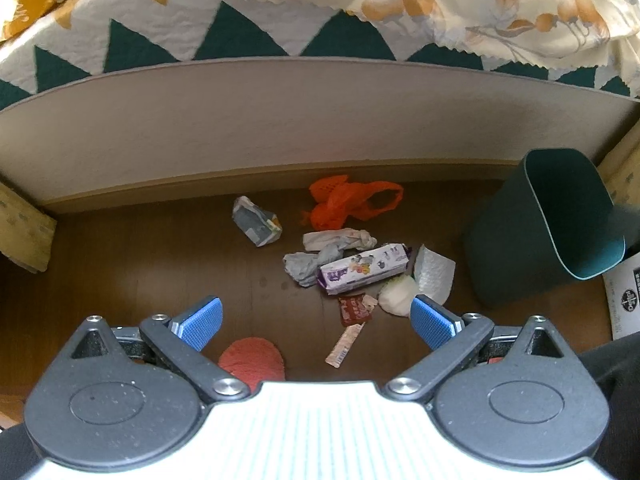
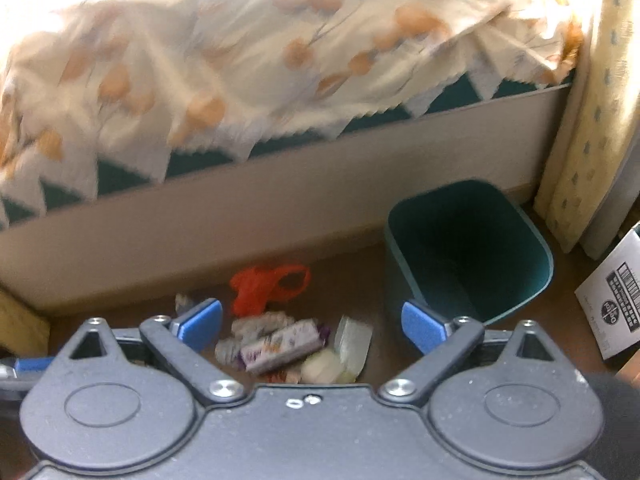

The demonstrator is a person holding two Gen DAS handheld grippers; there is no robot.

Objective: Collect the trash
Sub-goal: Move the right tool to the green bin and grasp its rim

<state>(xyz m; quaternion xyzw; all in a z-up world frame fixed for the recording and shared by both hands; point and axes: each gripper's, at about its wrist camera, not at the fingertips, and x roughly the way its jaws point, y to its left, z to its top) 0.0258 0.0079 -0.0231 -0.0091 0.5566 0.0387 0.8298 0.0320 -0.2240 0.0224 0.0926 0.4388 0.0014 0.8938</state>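
Left tongs (image 1: 316, 322): blue ribbed pads spread wide, nothing between them, held above the brown wooden floor (image 1: 160, 264) and looking down and forward toward the bed side.

Trash pile lies on the floor ahead of the left tongs, from 12 to 1 o'clock. Purple-and-white printed wrapper packet (image 1: 362, 268) at 12 o'clock, lying across a crumpled grey paper wad (image 1: 306, 266). Twisted white tissue (image 1: 340, 239) just behind them. Orange plastic mesh bag (image 1: 344, 204) farthest out at 12 o'clock, near the beige bed-frame panel (image 1: 280, 120). Crumpled grey-white carton (image 1: 258, 222) at 11 o'clock, apart from the pile. White padded sheet (image 1: 434, 274) and a white rounded wad (image 1: 394, 296) at 1 o'clock, just beside the right-hand pad. Small dark-red sachet (image 1: 354, 310) and a thin pale label strip (image 1: 344, 346) between the pads, nearest the tongs. Red fuzzy round item (image 1: 252, 360) low at 7 o'clock of the gap; cannot tell what it is.

Dark-green plastic waste bin (image 1: 552, 232) stands at 2 o'clock, well right of the pile, tilted in the fisheye.

Right tongs (image 2: 312, 326): pads spread wide, gripping nothing. View is motion-blurred. Pile sits between the pads at 12 o'clock, wrapper packet (image 2: 280, 344) in the middle, mesh bag (image 2: 264, 286) beyond. Bin (image 2: 468, 248) at 1 o'clock, mouth facing up, interior dark. A white printed box (image 2: 612, 300) at 3 o'clock.

Quilt with green triangles (image 1: 240, 36) and a floral cream cover (image 2: 240, 60) hang over the bed.
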